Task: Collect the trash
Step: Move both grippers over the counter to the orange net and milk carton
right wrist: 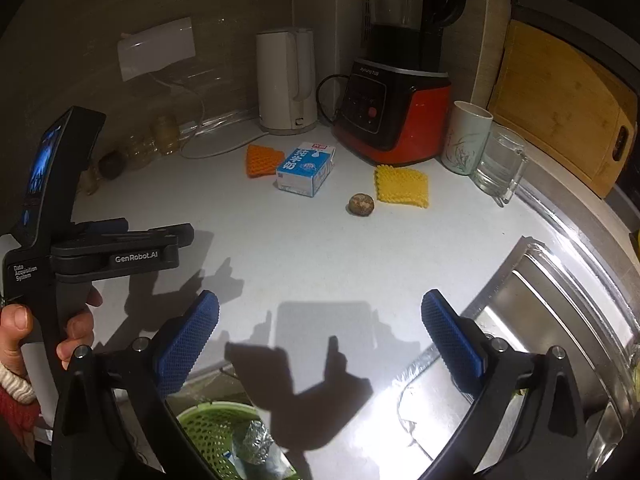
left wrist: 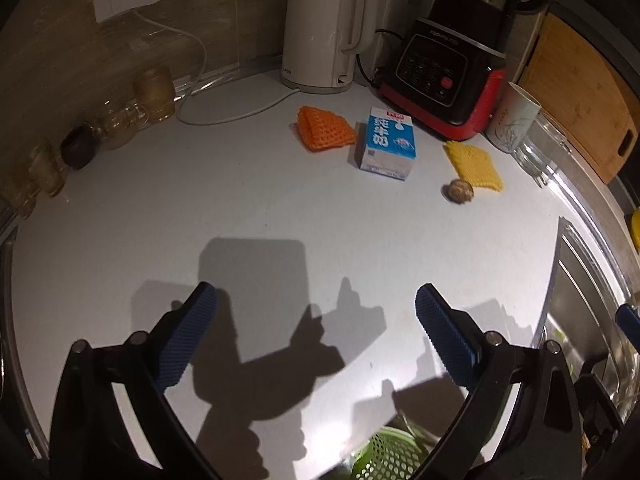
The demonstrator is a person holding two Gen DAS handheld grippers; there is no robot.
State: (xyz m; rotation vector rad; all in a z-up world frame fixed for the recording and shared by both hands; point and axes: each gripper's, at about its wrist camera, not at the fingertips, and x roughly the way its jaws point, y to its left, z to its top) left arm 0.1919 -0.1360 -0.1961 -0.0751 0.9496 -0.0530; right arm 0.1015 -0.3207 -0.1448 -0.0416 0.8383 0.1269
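Both hand-held grippers, left [left wrist: 316, 336] and right [right wrist: 320, 340], hung spread and empty; the milk carton [right wrist: 306, 169] lay far ahead on the counter [right wrist: 280, 248], long axis slanting away, neither clearly nearer.

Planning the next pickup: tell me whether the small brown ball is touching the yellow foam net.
Apart. In the right wrist view, bare white counter shows between the brown ball and the yellow foam net; the ball sits just off its lower-left corner.

Blue-white milk carton [right wrist: 305, 169] flat on countertop [right wrist: 320, 256]
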